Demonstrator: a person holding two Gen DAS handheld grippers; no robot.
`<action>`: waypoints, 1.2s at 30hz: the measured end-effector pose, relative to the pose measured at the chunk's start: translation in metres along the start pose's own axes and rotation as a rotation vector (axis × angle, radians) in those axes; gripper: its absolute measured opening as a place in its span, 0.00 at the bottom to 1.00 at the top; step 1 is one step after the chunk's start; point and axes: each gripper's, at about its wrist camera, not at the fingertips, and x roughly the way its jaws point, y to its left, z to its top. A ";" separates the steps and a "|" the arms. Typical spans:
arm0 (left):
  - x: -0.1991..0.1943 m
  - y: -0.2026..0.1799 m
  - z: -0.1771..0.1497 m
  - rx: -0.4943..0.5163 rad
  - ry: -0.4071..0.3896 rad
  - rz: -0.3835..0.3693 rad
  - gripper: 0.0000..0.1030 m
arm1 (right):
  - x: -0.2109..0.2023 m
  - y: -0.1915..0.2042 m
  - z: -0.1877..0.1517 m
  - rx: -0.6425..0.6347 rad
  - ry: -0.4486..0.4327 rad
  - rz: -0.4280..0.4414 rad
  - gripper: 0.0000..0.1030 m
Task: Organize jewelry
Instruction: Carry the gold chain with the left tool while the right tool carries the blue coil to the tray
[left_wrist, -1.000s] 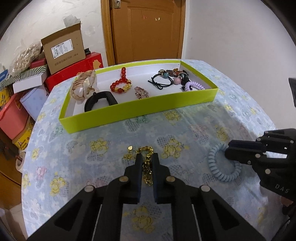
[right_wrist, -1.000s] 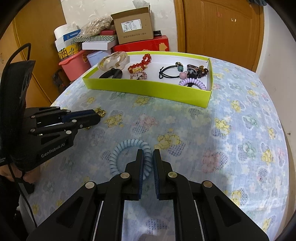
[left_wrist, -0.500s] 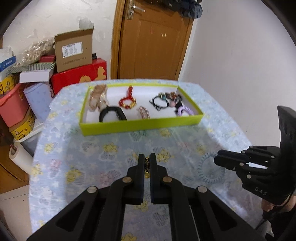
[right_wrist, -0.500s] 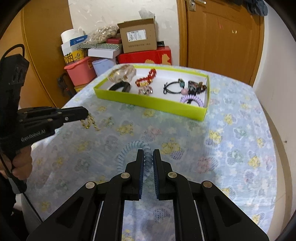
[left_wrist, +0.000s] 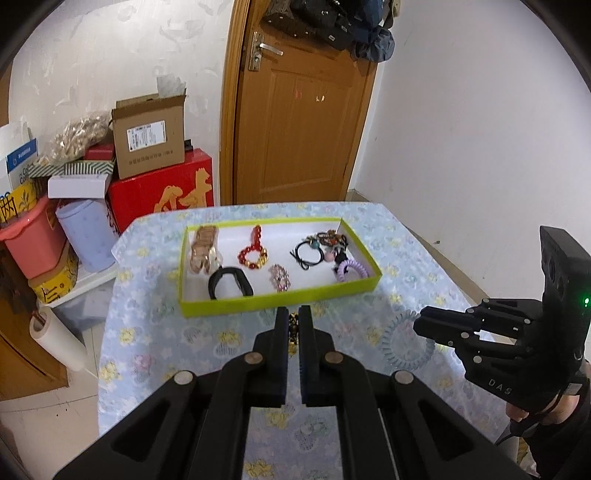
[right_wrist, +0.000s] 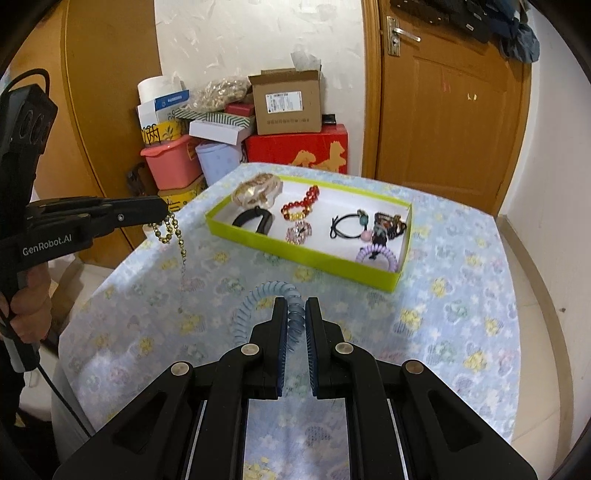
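Observation:
My left gripper (left_wrist: 293, 316) is shut on a gold bead chain (left_wrist: 293, 328), held high above the table; in the right wrist view the chain (right_wrist: 170, 230) dangles from the left gripper (right_wrist: 162, 210). My right gripper (right_wrist: 295, 308) is shut on a light blue spiral hair tie (right_wrist: 258, 306), lifted off the cloth; it also shows in the left wrist view (left_wrist: 402, 341) by the right gripper (left_wrist: 419, 323). A lime-green tray (left_wrist: 280, 301) holds several bracelets and hair ties.
The table has a blue floral cloth (right_wrist: 443, 314). Boxes, a pink bin (right_wrist: 171, 164) and a red box (left_wrist: 162, 192) stand behind the table's far left. A wooden door (left_wrist: 295, 110) is at the back. A paper roll (left_wrist: 55, 336) lies left of the table.
Both grippers have risen well above the table, carrying the gold chain and the blue spiral tie off the cloth. The tray now looks farther away and smaller.

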 end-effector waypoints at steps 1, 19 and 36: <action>0.000 0.000 0.003 0.000 -0.001 0.000 0.04 | -0.001 0.000 0.002 -0.001 -0.002 -0.001 0.09; 0.031 0.001 0.060 0.017 -0.005 0.011 0.04 | 0.023 -0.026 0.048 0.005 -0.008 -0.019 0.09; 0.094 -0.002 0.090 0.035 0.032 -0.027 0.04 | 0.073 -0.067 0.066 0.062 0.031 -0.046 0.09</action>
